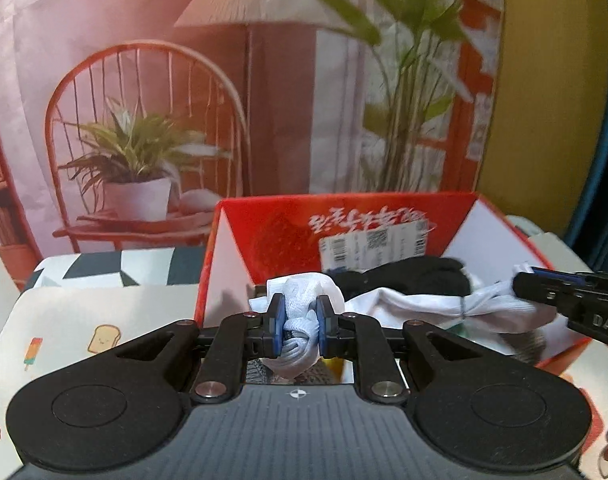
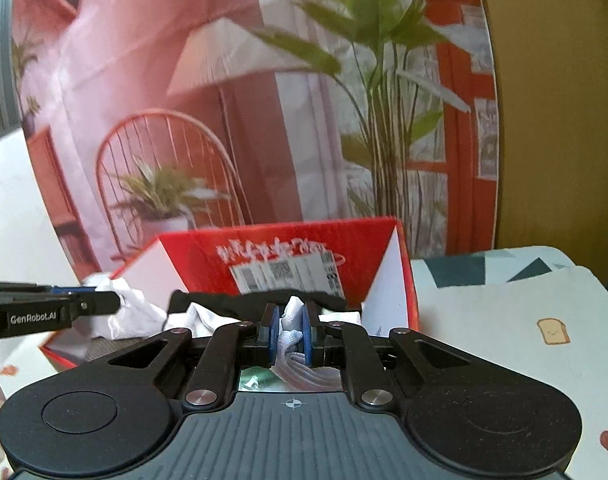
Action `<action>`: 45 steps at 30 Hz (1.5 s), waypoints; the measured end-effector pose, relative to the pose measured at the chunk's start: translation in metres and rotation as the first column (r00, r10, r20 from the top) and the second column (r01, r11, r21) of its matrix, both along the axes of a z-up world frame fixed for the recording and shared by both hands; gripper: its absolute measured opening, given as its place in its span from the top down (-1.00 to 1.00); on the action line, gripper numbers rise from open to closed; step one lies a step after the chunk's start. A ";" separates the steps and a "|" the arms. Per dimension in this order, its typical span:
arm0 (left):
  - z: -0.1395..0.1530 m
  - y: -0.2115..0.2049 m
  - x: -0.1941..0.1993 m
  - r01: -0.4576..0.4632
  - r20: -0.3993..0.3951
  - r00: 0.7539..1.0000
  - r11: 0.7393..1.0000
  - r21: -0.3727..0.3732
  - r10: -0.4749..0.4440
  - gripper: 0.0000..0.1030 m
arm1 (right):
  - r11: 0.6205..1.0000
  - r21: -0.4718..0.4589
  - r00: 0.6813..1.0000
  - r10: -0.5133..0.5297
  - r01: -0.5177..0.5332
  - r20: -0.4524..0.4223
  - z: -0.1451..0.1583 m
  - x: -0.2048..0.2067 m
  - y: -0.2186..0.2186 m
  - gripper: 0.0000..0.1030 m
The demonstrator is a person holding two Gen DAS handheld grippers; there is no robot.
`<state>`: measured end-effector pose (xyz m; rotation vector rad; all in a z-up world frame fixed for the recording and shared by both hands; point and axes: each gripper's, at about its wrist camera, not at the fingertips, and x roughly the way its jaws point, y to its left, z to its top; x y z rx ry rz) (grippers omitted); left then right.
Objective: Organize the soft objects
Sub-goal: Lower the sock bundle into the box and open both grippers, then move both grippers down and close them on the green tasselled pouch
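Observation:
A white sock (image 1: 400, 304) is stretched between my two grippers over an open red box (image 1: 232, 216). My left gripper (image 1: 300, 322) is shut on one bunched end of the white sock. My right gripper (image 2: 291, 330) is shut on the other end (image 2: 290, 312), and it shows in the left wrist view (image 1: 544, 288) at the right. The left gripper shows in the right wrist view (image 2: 84, 304) at the left, holding white fabric (image 2: 132, 312). A black soft item (image 1: 404, 276) lies in the box behind the sock.
The red box (image 2: 384, 236) has white inner side walls and a shipping label (image 2: 288, 274). It stands on a patterned cloth (image 1: 84, 320) with toast and ice-lolly prints. A printed backdrop (image 1: 144, 120) with a chair and plants hangs behind.

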<state>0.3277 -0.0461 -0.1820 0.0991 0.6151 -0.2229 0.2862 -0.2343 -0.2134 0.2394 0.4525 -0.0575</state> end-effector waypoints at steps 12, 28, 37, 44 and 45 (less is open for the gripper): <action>0.014 0.023 -0.037 0.001 0.100 0.995 0.998 -0.063 0.005 -0.74 | 0.995 -0.099 0.998 0.011 -0.004 0.065 0.004 -0.037 -0.004 0.23; -0.018 0.012 -0.123 0.080 0.051 0.996 0.987 -0.137 -0.074 -0.77 | 0.989 -0.087 0.992 0.113 -0.117 -0.053 -0.034 -0.137 -0.008 0.10; -0.058 -0.010 -0.118 0.120 -0.077 0.988 0.976 -0.180 -0.136 -0.63 | 0.991 -0.053 0.974 0.113 -0.125 -0.198 -0.082 -0.140 -0.008 -0.17; -0.079 -0.018 -0.106 0.134 -0.158 0.972 0.964 -0.228 -0.173 -0.46 | 0.989 -0.027 0.964 0.138 -0.148 -0.228 -0.098 -0.122 -0.012 -0.11; -0.081 -0.018 -0.105 0.134 -0.167 0.970 0.962 -0.239 -0.176 -0.46 | 0.986 -0.033 0.963 0.150 -0.162 -0.224 -0.098 -0.121 -0.010 -0.11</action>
